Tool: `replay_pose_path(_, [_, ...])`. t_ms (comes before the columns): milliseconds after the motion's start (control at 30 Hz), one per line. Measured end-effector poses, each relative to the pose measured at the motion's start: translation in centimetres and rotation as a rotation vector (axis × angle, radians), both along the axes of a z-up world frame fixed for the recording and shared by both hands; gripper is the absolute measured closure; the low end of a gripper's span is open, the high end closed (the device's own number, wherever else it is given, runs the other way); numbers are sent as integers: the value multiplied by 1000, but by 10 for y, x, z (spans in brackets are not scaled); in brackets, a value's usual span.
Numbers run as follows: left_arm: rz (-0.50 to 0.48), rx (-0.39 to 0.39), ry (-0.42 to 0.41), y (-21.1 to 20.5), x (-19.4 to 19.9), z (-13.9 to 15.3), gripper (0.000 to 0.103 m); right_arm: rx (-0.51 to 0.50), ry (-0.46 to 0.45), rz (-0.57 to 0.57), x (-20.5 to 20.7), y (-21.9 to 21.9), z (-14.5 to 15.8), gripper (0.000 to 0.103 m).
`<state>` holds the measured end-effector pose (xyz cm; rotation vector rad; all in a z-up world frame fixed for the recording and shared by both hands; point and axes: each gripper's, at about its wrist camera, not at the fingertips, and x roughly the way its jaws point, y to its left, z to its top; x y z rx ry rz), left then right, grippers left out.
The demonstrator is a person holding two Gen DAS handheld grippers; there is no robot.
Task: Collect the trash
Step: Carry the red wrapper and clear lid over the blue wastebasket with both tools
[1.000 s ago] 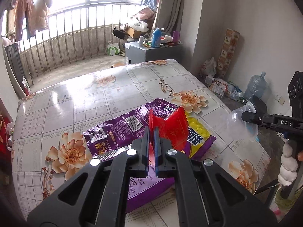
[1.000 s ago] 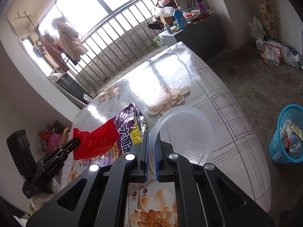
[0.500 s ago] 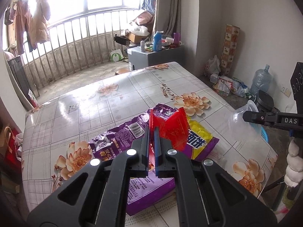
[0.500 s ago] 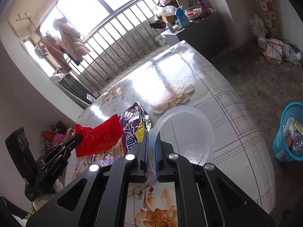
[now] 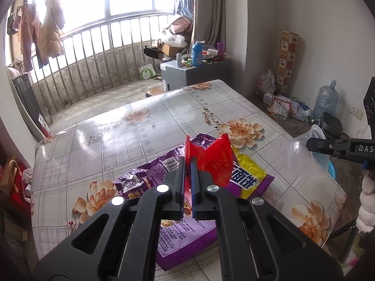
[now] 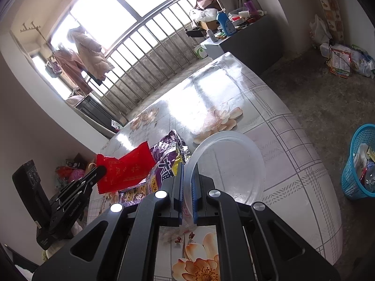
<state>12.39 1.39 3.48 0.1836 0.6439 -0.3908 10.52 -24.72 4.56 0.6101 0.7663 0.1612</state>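
My left gripper (image 5: 187,161) is shut on a red foil wrapper (image 5: 212,161), held up above the table; the same red wrapper (image 6: 126,167) shows at the left of the right wrist view. Under it a large purple and yellow snack bag (image 5: 178,224) lies flat on the flowered tablecloth (image 5: 98,140). My right gripper (image 6: 187,171) is shut on the rim of a clear plastic lid (image 6: 232,164), raised over the table's right side. That lid (image 5: 304,157) also appears at the right of the left wrist view, beside the right gripper (image 5: 311,144).
A blue mesh waste basket (image 6: 358,164) with rubbish in it stands on the floor to the right of the table. Beyond the table's far end is a grey cabinet (image 5: 192,72) with bottles on top. Bags and a water jug (image 5: 325,100) lie along the right wall.
The left gripper has lifted the red wrapper slightly, so more of the table and room shows. The right gripper and lid have barely shifted.
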Motion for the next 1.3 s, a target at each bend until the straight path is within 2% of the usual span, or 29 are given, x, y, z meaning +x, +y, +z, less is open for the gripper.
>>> replay_pose_path(500, [6, 30, -22, -9, -1, 6, 101, 37, -10, -17, -10, -14, -3, 97])
replay_pose_path(800, [-31, 46, -65, -29, -4, 22, 101, 60, -75, -93, -31, -45, 15, 97])
replay_pose_path(1033, [-146, 21, -105, -68, -9, 45, 101, 23, -112, -247, -69, -91, 32, 97])
replay_pose_path(1200, [-293, -20, -115, -117, -11, 63, 101, -11, -140, -414, -111, -134, 44, 97])
replay_pose_path(1300, [-380, -31, -96, -152, -10, 64, 101, -15, -136, -515, -135, -159, 40, 97])
